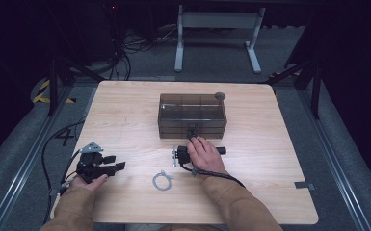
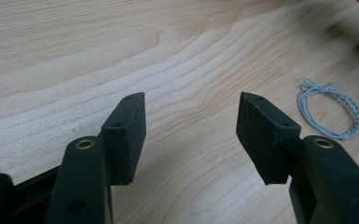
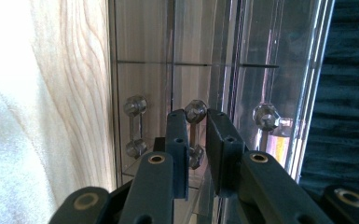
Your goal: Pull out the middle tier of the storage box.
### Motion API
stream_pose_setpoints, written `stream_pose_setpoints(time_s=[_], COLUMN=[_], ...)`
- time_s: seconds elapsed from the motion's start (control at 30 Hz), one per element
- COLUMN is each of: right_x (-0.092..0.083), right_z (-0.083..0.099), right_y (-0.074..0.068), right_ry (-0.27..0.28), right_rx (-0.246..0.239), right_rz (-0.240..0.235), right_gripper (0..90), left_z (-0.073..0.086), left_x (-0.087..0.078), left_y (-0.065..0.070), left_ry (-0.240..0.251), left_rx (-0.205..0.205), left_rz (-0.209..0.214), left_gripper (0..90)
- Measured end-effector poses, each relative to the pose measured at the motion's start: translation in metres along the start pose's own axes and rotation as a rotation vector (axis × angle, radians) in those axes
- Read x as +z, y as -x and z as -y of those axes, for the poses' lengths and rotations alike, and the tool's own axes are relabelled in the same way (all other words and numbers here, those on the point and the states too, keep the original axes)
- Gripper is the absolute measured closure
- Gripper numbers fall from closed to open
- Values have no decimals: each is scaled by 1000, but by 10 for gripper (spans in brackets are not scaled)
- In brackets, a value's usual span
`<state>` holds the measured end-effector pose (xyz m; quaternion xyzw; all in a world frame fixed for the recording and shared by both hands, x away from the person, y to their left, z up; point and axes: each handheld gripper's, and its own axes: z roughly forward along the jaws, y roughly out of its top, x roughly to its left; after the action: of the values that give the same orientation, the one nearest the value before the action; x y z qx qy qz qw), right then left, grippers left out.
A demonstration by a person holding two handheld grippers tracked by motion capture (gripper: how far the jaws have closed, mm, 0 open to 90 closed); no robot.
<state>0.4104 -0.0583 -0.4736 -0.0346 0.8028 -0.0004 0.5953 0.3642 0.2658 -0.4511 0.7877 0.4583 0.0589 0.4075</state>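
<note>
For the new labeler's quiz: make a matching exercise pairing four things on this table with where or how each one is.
Things:
1. left gripper
2. right gripper
3. wire loop
4. clear drawer box

States:
A. lies flat on the bare wood between the two hands
B. stands at the middle of the table, drawers facing the person
C. jaws wide apart, nothing between them
D. jaws closed around the middle drawer handle

Pairs: 1-C, 2-D, 3-A, 4-B
</note>
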Motion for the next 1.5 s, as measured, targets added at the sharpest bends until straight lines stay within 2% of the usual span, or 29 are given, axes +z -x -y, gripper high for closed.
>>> stream_pose_setpoints(time_s=[0.6,1.5], right_x=[-1,-26], right_z=[-2,-4], right_y=[0,-2], right_ry=[-9,-10], right_rx=[-6,2], right_rz=[-2,-37], right_gripper=[804,803], left_z=[0,-3], left_x=[0,4], left_y=[0,1], left_ry=[0,-4], left_rx=[1,5], left_rz=[1,8], left_gripper=[436,436])
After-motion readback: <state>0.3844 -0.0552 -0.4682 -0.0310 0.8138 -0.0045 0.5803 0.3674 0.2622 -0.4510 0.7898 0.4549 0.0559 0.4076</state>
